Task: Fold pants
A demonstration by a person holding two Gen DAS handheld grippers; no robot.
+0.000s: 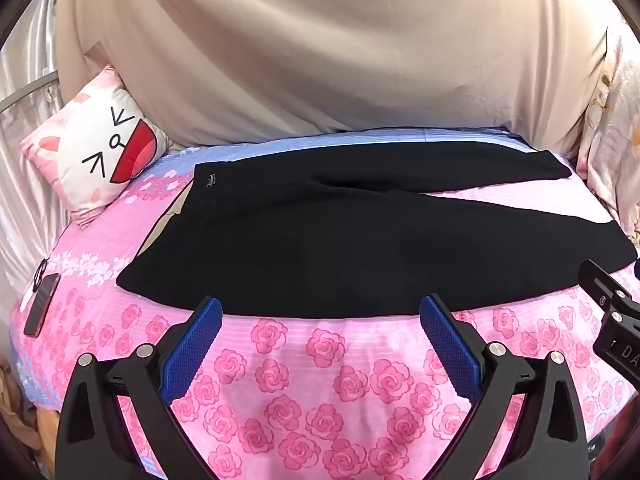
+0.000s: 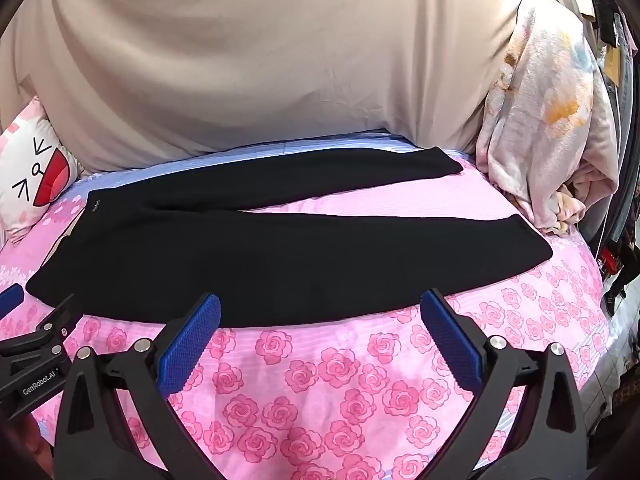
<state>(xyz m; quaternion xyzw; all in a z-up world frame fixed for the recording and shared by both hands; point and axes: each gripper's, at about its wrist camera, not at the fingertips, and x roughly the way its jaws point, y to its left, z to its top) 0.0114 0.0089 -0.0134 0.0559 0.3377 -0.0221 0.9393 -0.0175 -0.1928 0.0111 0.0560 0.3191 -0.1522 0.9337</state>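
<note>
Lying flat across mid-frame, black pants (image 1: pixel 340 240) spread on the pink rose-print bedsheet (image 1: pixel 320 380), waistband toward the left, two legs splayed toward the right. Left gripper (image 1: pixel 320 312) at bottom centre, jaws fully wide, nothing held, blue pads (image 1: pixel 192 344) just short of the pants' near edge. Right gripper (image 2: pixel 320 312) same: spread wide, empty, over the sheet. Cat-face pillow (image 1: pixel 100 148) upper left, phone (image 1: pixel 40 304) at left edge, beige curtain (image 1: pixel 320 40) behind.

Matt black knit pants (image 1: pixel 320 240) on rose-printed cotton-like bedsheet (image 1: pixel 320 380); textured blue pads (image 1: pixel 192 344) on black plastic claws
</note>
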